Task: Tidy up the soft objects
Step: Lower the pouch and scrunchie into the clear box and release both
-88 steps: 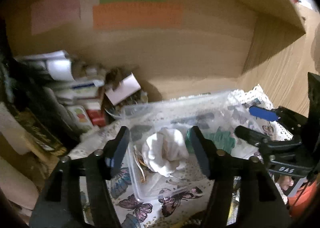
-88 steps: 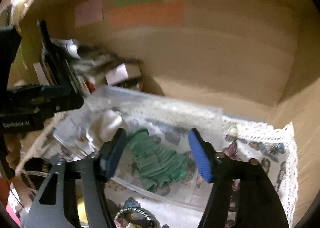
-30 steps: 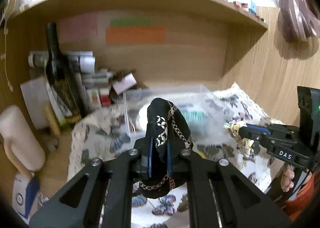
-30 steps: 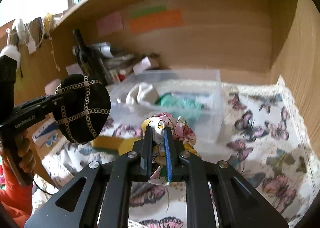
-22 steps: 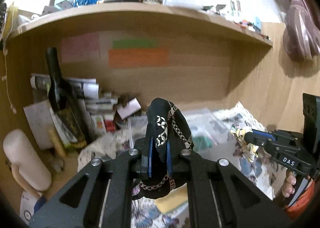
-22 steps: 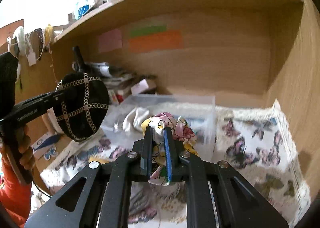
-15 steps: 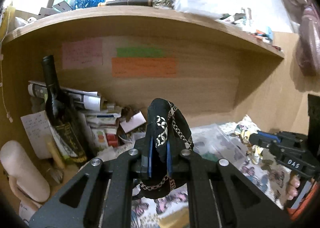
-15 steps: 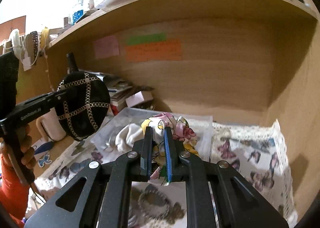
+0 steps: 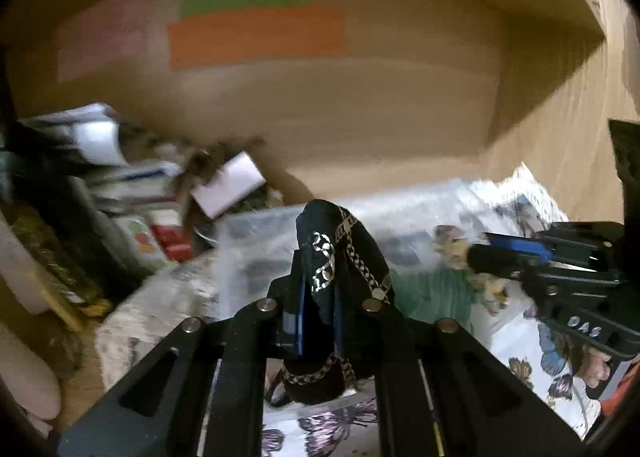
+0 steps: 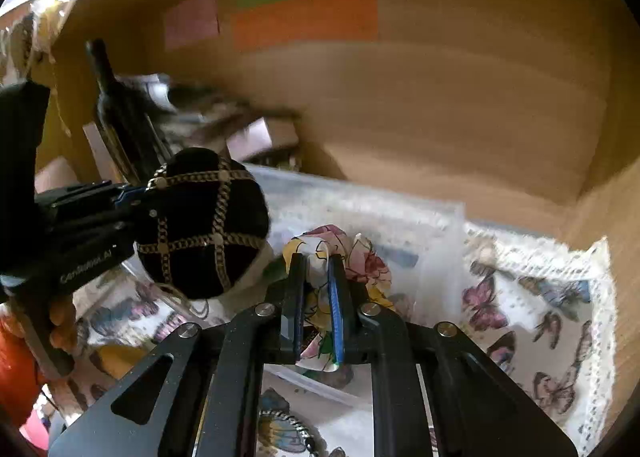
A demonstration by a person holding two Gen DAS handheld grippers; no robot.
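Both bundles have dropped from shelf height to just over the clear bin [image 10: 424, 233] since half a second ago. Left tongs [image 9: 318, 313] are clamped on the black chain-print cloth [image 9: 340, 257], held above the bin's left end; right tongs [image 10: 316, 309] are pinched shut on the floral cloth [image 10: 360, 257] above its middle. Inside the bin lies a green cloth [image 9: 436, 293]. Underneath, a butterfly-print cover [image 10: 540, 317] drapes the surface.

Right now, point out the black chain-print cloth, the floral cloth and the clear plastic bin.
black chain-print cloth [image 10: 200, 225]: right wrist view, middle of the rounded bundle.
floral cloth [image 10: 366, 261]: right wrist view, pink flower beside the tongs.
clear plastic bin [image 10: 432, 257]: right wrist view, bare right-hand wall.
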